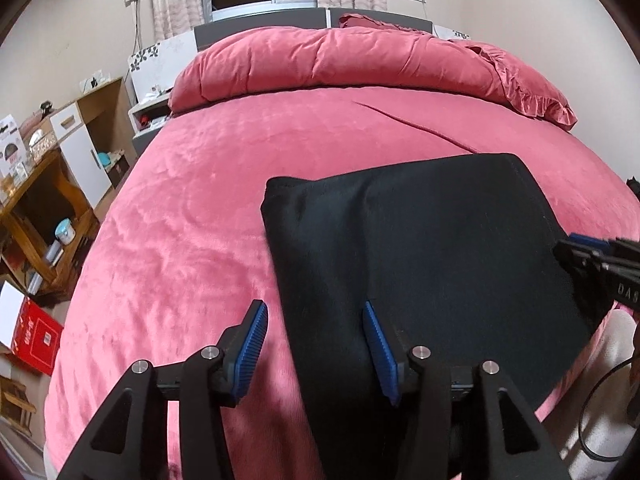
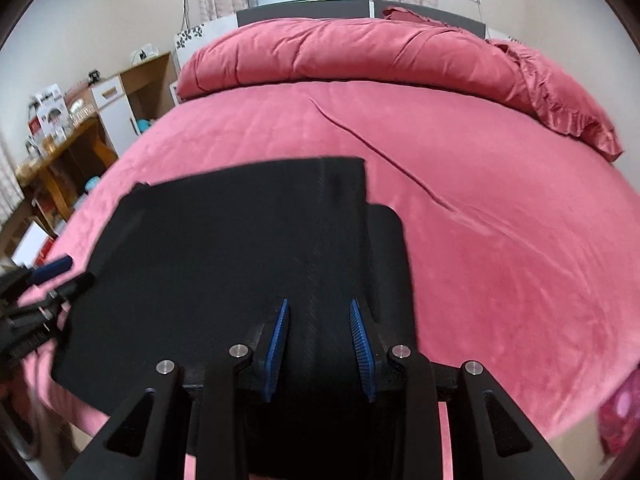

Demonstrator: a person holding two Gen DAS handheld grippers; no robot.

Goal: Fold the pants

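The black pants point(image 1: 424, 256) lie folded in a flat rectangle on the pink bed point(image 1: 192, 208), near its front edge. My left gripper point(image 1: 316, 344) is open over the pants' left edge, one finger over the bedspread, one over the cloth. My right gripper point(image 2: 320, 340) is open just above the pants point(image 2: 240, 256), near their right side; a lower layer sticks out on the right. Each gripper shows at the edge of the other's view: the right one point(image 1: 596, 260), the left one point(image 2: 44, 280).
A rolled pink duvet point(image 1: 340, 60) and a frilled pillow point(image 1: 532, 92) lie at the head of the bed. Wooden shelves and a cabinet point(image 1: 60, 168) stand left of the bed, with a red box point(image 1: 36, 336) on the floor.
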